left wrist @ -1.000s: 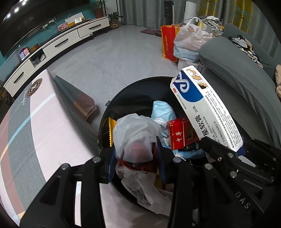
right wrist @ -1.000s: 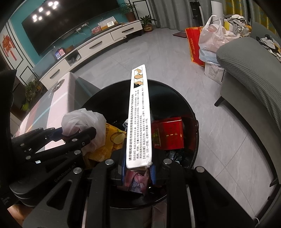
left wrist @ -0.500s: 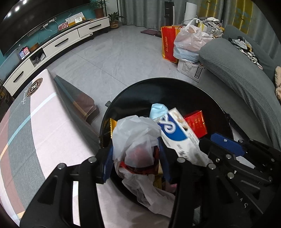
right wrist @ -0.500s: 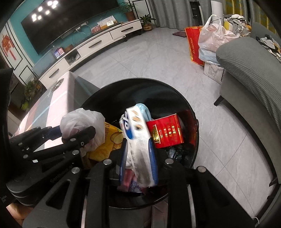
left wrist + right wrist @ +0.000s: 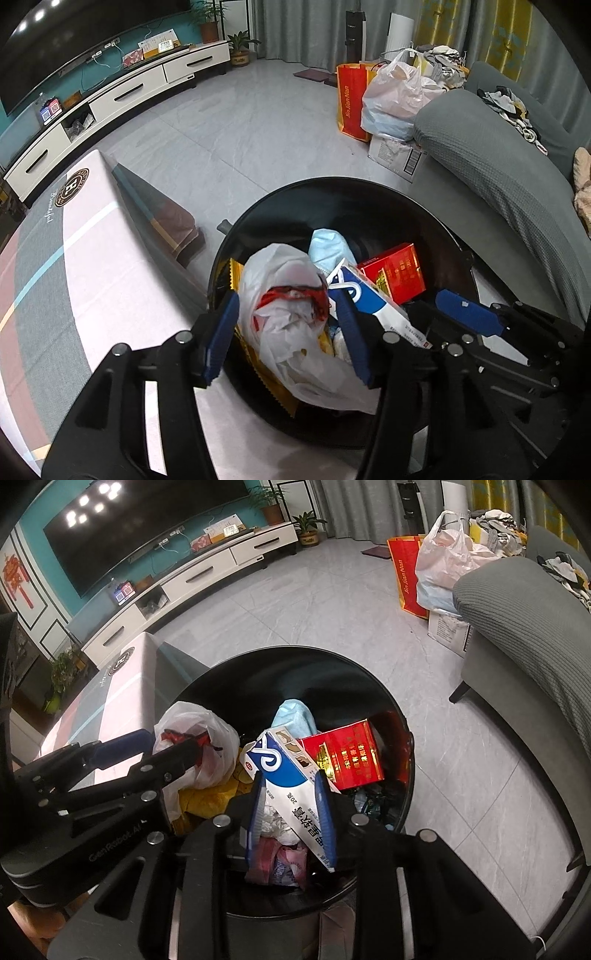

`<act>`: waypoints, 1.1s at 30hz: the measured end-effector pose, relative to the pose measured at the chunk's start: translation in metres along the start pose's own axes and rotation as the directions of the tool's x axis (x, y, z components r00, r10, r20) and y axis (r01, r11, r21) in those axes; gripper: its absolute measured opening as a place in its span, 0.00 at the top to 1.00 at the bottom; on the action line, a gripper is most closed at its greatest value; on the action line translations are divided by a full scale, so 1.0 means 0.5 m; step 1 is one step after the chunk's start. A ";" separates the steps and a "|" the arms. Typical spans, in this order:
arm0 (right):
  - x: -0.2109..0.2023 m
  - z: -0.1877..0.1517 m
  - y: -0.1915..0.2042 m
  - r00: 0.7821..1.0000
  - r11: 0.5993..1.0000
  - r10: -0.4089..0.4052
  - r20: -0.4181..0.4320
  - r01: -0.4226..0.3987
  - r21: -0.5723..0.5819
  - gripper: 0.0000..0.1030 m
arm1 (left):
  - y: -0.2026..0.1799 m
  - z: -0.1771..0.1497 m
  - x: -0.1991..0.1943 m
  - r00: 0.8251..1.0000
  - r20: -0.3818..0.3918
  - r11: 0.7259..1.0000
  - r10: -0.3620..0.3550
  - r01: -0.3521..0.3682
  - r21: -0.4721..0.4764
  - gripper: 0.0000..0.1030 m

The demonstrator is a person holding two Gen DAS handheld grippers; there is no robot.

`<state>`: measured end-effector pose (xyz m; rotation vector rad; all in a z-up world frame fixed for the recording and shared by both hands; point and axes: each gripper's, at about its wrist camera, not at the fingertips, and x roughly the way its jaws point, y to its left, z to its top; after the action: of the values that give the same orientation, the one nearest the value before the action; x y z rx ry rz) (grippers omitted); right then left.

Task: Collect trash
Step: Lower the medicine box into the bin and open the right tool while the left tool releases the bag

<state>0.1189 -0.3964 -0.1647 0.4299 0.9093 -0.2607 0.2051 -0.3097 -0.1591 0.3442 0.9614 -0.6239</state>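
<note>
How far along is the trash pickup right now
Already in the black bin: a red box, a blue mask and yellow wrappers. In hand: the left tongs are open around a white plastic bag over the bin; the right tongs are open around a blue and white box. Left: pulling both tongs clear.

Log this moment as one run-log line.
phase: dropping trash | left gripper: open around white plastic bag | right gripper: open, blue-white box between fingers | target: black bin | red box inside
</note>
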 end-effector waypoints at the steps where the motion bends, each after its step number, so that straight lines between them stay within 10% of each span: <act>1: 0.000 0.000 0.001 1.000 1.000 0.000 0.001 0.000 0.000 0.72 | 0.001 0.000 -0.001 1.000 0.002 1.000 -0.001 0.001 -0.002 0.45; 23: -0.022 0.005 -0.016 1.000 0.999 0.002 0.024 -0.003 0.033 0.62 | 0.010 -0.005 -0.022 1.000 0.020 1.000 -0.002 0.002 -0.008 0.30; 33: -0.038 0.006 -0.030 0.999 0.998 -0.002 0.045 -0.001 0.067 0.43 | 0.028 -0.011 -0.040 0.999 0.035 0.999 0.009 -0.008 -0.035 0.19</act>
<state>0.1039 -0.4101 -0.1514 0.4840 0.8581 -0.3009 0.2019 -0.2890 -0.1453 0.3050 0.9360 -0.6026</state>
